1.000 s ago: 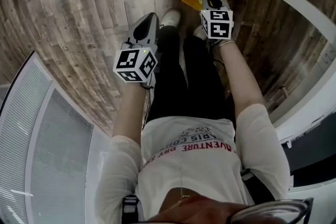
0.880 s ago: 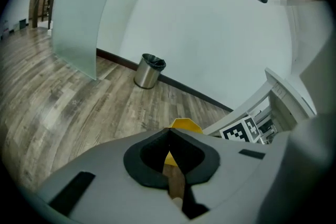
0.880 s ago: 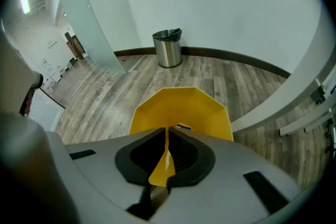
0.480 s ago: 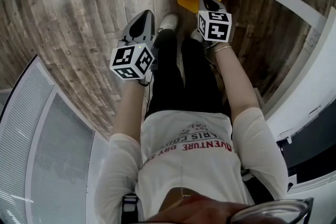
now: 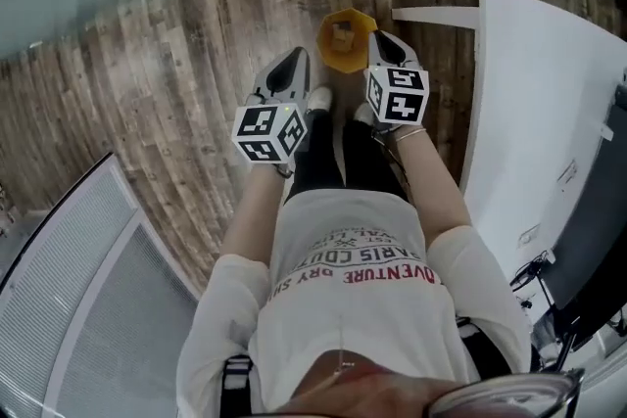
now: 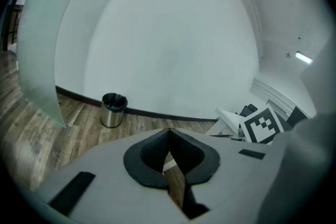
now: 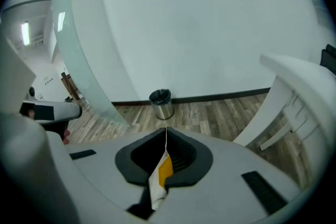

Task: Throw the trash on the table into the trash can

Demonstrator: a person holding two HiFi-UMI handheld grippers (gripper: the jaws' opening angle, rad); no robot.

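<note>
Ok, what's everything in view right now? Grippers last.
yellow bin: one, yellow, on the floor ahead of the feet, trash inside
metal bin: one, silver with a black liner, by the far wall
wrapper: one, white and yellow, pinched in the right gripper
table: one, white, at right
glass panel: one, frosted, at left
left gripper: one, grey, jaws together, nothing in it
right gripper: one, grey, shut on the wrapper

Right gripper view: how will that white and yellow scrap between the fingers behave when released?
The scrap looks paper-thin, pinched edge-on in the shut right gripper, so probably floppy and very light. It may cling to the fingers or flutter instead of dropping straight.
</note>
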